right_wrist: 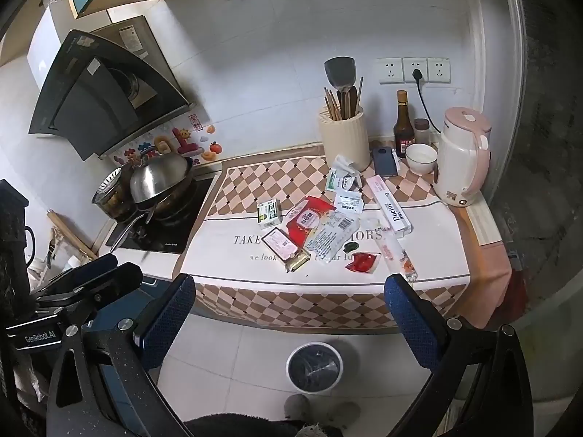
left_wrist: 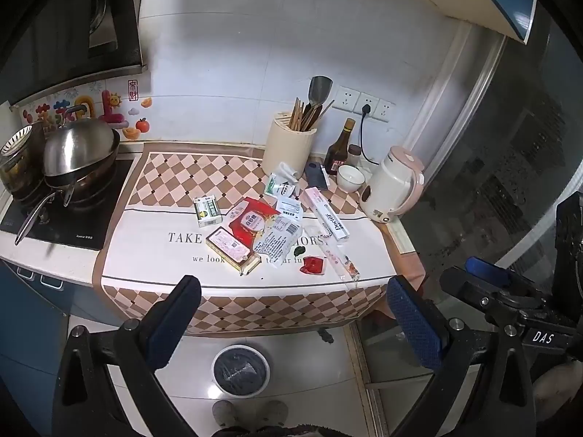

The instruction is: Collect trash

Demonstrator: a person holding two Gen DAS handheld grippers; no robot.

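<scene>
Several pieces of trash lie on the checked cloth: a red wrapper (left_wrist: 251,220) (right_wrist: 308,216), a green-white box (left_wrist: 207,211) (right_wrist: 269,213), a pink flat pack (left_wrist: 233,249) (right_wrist: 286,245), a white "Doctor" box (left_wrist: 326,213) (right_wrist: 388,205), a clear tube (left_wrist: 339,260) (right_wrist: 395,251), a small red sachet (left_wrist: 312,264) (right_wrist: 362,262) and white packets (left_wrist: 282,185) (right_wrist: 340,178). A white bin with a black liner (left_wrist: 240,369) (right_wrist: 315,366) stands on the floor below. My left gripper (left_wrist: 293,313) and right gripper (right_wrist: 291,309) are open and empty, in front of the counter edge.
A pan and pot (left_wrist: 78,153) (right_wrist: 160,178) sit on the black hob at left. A utensil holder (left_wrist: 289,147) (right_wrist: 344,134), sauce bottle (left_wrist: 339,153), phone (right_wrist: 384,162), bowl (left_wrist: 349,178) and pink-white kettle (left_wrist: 391,185) (right_wrist: 461,162) stand at the back right.
</scene>
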